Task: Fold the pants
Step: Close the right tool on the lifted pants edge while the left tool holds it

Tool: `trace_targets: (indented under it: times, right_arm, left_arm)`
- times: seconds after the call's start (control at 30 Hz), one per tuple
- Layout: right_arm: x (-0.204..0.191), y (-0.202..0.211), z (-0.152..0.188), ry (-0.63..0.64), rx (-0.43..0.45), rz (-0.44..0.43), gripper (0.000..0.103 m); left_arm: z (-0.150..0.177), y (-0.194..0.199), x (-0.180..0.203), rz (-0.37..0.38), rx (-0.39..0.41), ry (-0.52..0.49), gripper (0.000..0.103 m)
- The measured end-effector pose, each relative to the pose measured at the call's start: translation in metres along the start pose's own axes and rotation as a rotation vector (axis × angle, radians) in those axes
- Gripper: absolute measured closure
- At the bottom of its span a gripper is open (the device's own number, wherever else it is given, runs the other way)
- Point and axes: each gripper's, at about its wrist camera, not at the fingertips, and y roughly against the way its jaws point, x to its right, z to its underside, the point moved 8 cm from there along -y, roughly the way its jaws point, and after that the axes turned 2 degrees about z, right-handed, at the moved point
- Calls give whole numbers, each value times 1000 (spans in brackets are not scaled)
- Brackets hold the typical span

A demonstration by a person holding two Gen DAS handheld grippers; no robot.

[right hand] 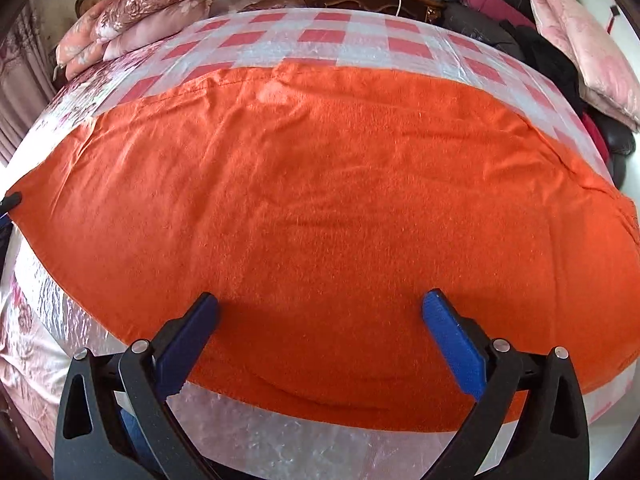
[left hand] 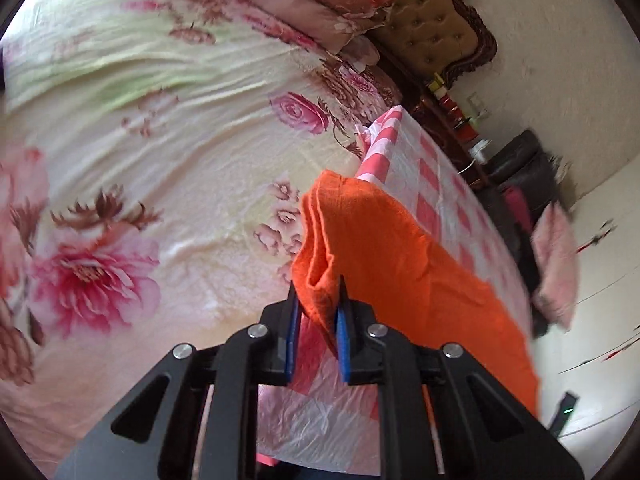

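Bedroom setting: a bed with a floral bedspread (left hand: 120,184) carries a pink-and-white checked plastic sheet (right hand: 320,36), and the orange pants (right hand: 320,208) lie spread across that sheet.

Left wrist view, grip: the left gripper (left hand: 318,300) has its jaws drawn narrow on a bunched end of the pants (left hand: 400,264), the cloth pinched between the blue pads (left hand: 343,340) and lifted off the sheet (left hand: 432,176).

Left wrist view, cloth: the layers at the held end are stacked and folded over; the rest slopes away to the right along the bed's edge. This view is somewhat blurred.

Left wrist view, background: pillows (left hand: 320,4) and a tufted headboard (left hand: 436,28) sit beyond.

Right wrist view, grip: the right gripper (right hand: 320,312) hangs over the near part of the pants with its jaws wide apart, holding nothing.

Right wrist view, cloth: mostly flat, with light wrinkles toward the far left edge.

Step in hand, as I judge it: carrying the held end across to make a fold.

Doing it well: keep the pinched layers together, travel low and level so the cloth does not drag the plastic, and let the right gripper press or catch the near edge so the fold line stays straight.

Risk: the slippery sheet may shift under the pants.
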Motion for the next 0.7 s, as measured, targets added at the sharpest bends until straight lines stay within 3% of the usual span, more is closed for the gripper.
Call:
trace_targets:
  times: [0.1, 0.23, 0.37, 0.43, 0.6, 0.7]
  right_arm:
    - [3, 5, -2, -52, -2, -95, 5]
    - [10, 14, -9, -165, -29, -280, 5]
    - [27, 17, -18, -309, -56, -451, 5]
    - [37, 14, -23, -365, -71, -514, 13]
    - [49, 7, -26, -410, -100, -566, 24]
    - [47, 4, -35, -403, -111, -602, 24]
  left_arm:
    - [-2, 11, 47, -192, 56, -264, 89]
    - [15, 12, 141, -310, 145, -611, 90]
    - [72, -17, 234, -292, 202, -921, 90]
    - [112, -39, 262, -280, 189, -1041, 90]
    - [193, -83, 286, -236, 117, -1208, 90]
    - [206, -92, 286, -253, 115, -1223, 90]
